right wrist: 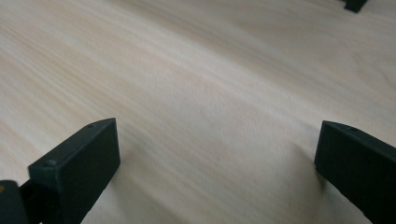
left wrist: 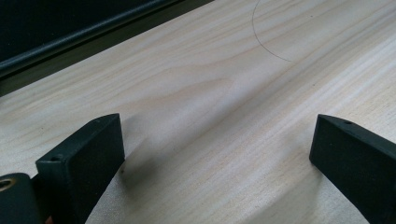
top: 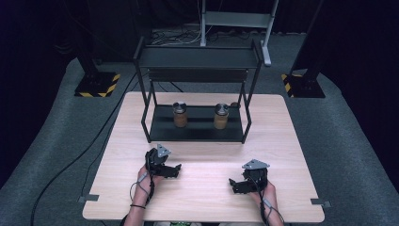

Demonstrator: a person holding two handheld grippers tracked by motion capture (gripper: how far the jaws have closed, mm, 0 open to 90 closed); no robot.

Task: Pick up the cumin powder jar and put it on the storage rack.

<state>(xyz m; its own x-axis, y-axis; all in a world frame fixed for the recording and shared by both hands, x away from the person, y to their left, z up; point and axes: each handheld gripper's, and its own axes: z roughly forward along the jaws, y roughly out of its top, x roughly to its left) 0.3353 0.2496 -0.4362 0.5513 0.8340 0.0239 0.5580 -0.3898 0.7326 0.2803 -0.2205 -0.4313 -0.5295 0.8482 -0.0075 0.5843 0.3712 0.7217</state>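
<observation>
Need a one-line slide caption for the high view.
Two hand-held black grippers, left and right, rest open on the pale wooden table before a black metal shelf holding two brown jars.

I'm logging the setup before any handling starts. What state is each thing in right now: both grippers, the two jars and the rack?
left gripper: open, holding nothing, low over the table.
right gripper: open, holding nothing, low over the table.
left jar: upright on the rack's bottom shelf, lid on.
right jar: upright on the same shelf, lid on.
rack: upright at the table's far side; its top shelf looks bare.
</observation>
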